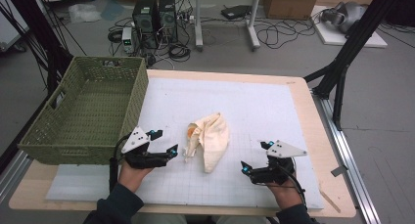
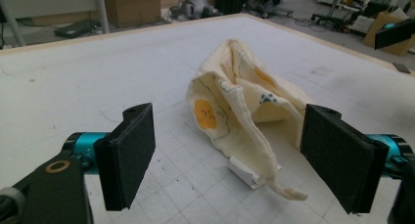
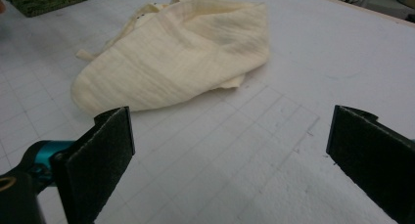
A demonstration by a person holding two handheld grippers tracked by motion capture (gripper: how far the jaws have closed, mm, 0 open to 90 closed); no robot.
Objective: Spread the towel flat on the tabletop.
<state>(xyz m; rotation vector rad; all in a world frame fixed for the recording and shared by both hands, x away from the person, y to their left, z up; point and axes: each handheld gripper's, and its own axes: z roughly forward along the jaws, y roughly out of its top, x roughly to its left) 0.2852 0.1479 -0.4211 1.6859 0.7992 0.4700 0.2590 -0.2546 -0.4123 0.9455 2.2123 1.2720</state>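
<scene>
Cloth (image 1: 211,138) lies between both spread hand-held grippers, left (image 1: 164,142) nearer, right (image 1: 254,157).

Left gripper (image 1: 164,143): held low at the person's left, jaws spread wide, pointing forward and to the right.
Right gripper (image 1: 255,157): held low at the person's right, jaws spread wide, pointing left.
Forearms: both enter from the near edge, dark sleeves to the wrists.
</scene>
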